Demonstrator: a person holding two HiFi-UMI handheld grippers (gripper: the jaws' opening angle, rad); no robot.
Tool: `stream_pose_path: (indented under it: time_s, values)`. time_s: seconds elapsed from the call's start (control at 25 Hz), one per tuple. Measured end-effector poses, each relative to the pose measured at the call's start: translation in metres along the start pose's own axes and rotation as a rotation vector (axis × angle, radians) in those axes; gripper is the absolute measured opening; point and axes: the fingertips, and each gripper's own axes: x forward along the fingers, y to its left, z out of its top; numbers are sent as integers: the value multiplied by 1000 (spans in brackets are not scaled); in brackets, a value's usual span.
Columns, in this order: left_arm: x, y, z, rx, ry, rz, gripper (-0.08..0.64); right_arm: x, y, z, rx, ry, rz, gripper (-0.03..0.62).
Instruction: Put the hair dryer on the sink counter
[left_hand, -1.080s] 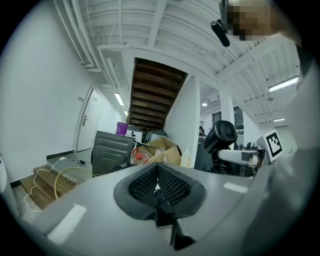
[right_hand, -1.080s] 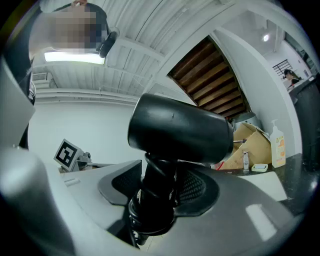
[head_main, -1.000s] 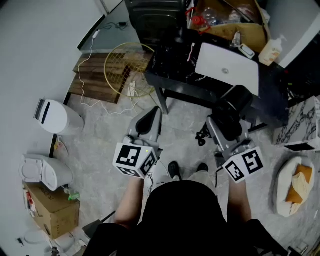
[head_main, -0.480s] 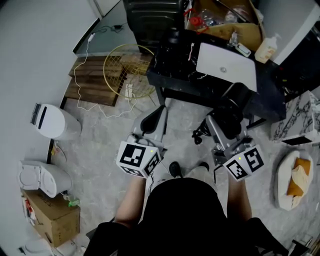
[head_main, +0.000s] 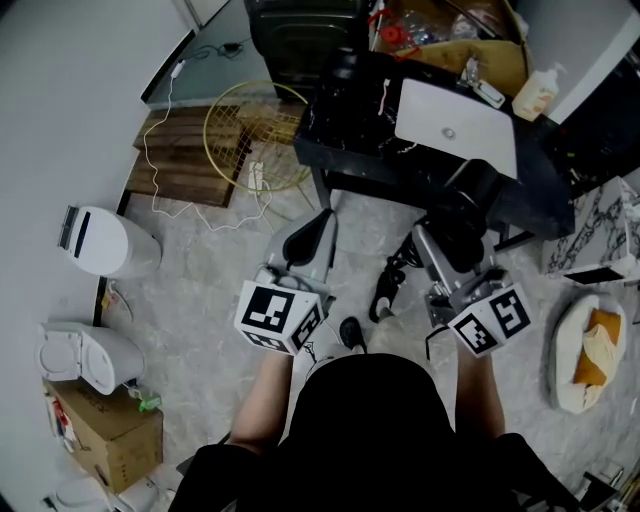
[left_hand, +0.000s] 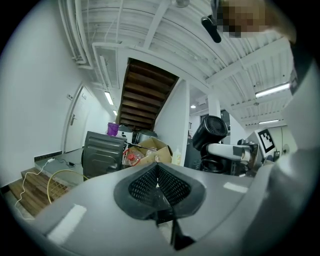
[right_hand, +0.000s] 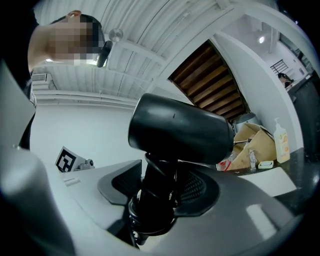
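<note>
Left gripper (head_main: 312, 232), near left: jaws pressed together, nothing between them. Right gripper (head_main: 447, 262): jaws clamped on the handle of the black hair dryer (head_main: 468, 196), held up by the near edge of the sink counter (head_main: 345, 135), off its top.

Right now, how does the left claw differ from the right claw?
The left claw is shut with nothing between its pads; the right claw is shut on the handle of the hair dryer. In the head view the left claw points over the floor, while the right claw holds the hair dryer beside the sink counter. Both are grey and carry a marker cube.
</note>
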Motion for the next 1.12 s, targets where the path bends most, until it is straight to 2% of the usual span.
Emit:
stream_pose_path:
  time_s: [0.36,0.68,1.12]
  values:
    - [30,27,-9,-9,54,42,-2,36,-29,-3,-4,28,26,219]
    - [81,52,2,-9,60,74,-2,83,-74,4,14,53,58,219]
    - [148,77,22,34,46,146,-2,145,-132,9,37,94,143,219]
